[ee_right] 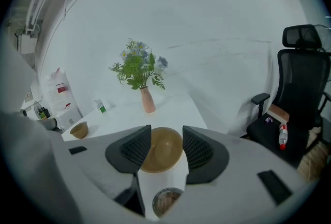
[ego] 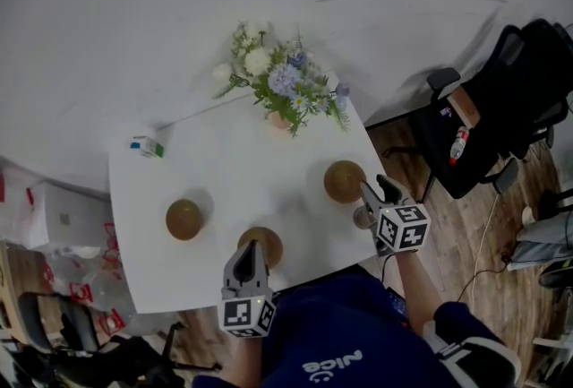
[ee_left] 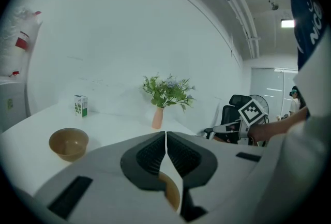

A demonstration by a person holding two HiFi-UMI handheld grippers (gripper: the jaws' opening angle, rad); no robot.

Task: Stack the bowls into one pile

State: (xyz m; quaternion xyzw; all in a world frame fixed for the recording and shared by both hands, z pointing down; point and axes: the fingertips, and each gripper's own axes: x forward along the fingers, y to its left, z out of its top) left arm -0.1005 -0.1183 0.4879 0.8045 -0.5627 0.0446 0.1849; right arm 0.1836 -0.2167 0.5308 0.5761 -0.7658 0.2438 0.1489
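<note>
Your left gripper (ego: 250,250) sits jaws together over the near bowl (ego: 269,243) at the front of the table (ego: 233,171), your right gripper (ego: 377,191) gapes wide around the right bowl (ego: 343,181), pads clear, and the left bowl (ego: 183,219) stands apart.

All three views were dim, greyish and flatly lit. One bowl (ego: 183,219) threw a soft shadow toward the vase of flowers (ego: 285,83). High to the vase's right a ceiling lamp (ee_left: 287,23) glared. Both gripper views bowed straight lines and went black at their corners.
</note>
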